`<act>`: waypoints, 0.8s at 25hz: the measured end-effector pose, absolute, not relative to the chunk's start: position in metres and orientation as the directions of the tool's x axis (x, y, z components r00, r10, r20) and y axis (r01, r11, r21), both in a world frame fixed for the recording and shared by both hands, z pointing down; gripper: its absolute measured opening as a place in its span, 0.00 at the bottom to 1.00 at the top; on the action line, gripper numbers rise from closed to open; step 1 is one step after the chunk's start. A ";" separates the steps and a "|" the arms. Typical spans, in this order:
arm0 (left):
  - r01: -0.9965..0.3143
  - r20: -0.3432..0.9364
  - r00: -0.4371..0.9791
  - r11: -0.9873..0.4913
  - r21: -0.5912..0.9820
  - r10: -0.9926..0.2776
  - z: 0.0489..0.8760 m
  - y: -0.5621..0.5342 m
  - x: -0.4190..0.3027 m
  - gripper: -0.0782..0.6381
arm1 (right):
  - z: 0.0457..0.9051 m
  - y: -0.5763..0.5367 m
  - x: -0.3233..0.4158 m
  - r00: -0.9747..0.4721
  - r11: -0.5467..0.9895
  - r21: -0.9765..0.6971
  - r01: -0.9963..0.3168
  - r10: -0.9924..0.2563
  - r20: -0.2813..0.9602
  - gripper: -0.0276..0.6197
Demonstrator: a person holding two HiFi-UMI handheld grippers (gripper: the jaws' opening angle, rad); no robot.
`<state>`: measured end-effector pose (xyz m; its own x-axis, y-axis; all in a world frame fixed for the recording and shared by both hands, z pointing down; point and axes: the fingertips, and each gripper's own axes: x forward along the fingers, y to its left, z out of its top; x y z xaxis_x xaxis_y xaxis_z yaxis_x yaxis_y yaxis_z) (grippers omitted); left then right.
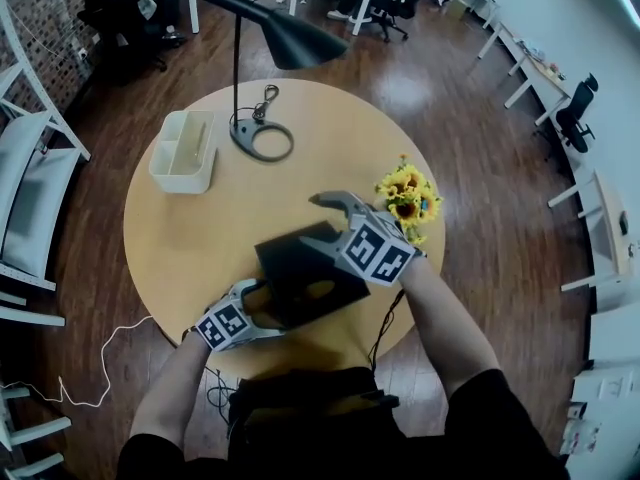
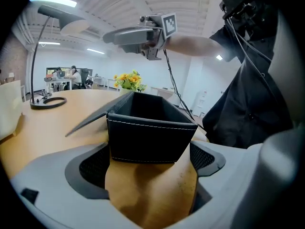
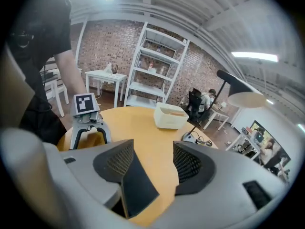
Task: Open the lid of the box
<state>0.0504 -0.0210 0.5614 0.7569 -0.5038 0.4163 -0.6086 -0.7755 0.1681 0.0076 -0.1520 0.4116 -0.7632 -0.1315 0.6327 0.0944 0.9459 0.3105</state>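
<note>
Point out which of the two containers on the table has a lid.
The black box at the table's near edge: a flat black lid hangs off it, already swung open. The cream bin beside the lamp base has only an open top.

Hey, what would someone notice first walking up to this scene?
The open black box at the near edge of the round table, sitting between the left gripper's wide-apart jaws, with the right gripper in the air above it. Next, the sunflowers at the table's right edge and the black lamp at the far side.
</note>
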 end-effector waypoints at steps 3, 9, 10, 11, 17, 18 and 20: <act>-0.615 0.423 0.753 -0.768 0.178 -0.505 0.562 -0.021 0.049 0.83 | 0.410 -0.152 0.040 -0.770 0.953 0.301 0.025 -0.173 0.614 0.45; -0.639 0.399 0.745 -0.743 0.197 -0.534 0.549 -0.020 0.044 0.82 | 0.401 -0.144 0.119 -0.783 0.950 0.268 -0.163 -0.290 0.551 0.45; -0.651 0.383 0.741 -0.731 0.205 -0.552 0.543 -0.021 0.040 0.82 | 0.399 -0.143 0.135 -0.787 0.946 0.249 -0.206 -0.312 0.532 0.45; -0.664 0.364 0.735 -0.717 0.212 -0.572 0.536 -0.022 0.035 0.82 | 0.399 -0.142 0.152 -0.790 0.941 0.230 -0.247 -0.333 0.515 0.45; -0.748 0.276 0.663 -0.623 0.229 -0.696 0.502 -0.011 -0.004 0.81 | 0.414 -0.128 0.246 -0.770 0.826 -0.043 -0.562 -0.503 0.393 0.45; -0.766 0.257 0.642 -0.599 0.233 -0.722 0.497 -0.007 -0.012 0.81 | 0.413 -0.126 0.258 -0.764 0.779 -0.130 -0.613 -0.543 0.350 0.45; -0.805 0.209 0.585 -0.533 0.260 -0.783 0.484 0.002 -0.031 0.80 | 0.405 -0.124 0.281 -0.743 0.671 -0.325 -0.667 -0.631 0.222 0.45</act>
<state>-0.0312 0.0018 0.4835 0.5855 -0.7832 0.2093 -0.8054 -0.5325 0.2603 0.2811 -0.1239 0.4048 -0.7432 -0.6310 0.2223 -0.6667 0.6709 -0.3246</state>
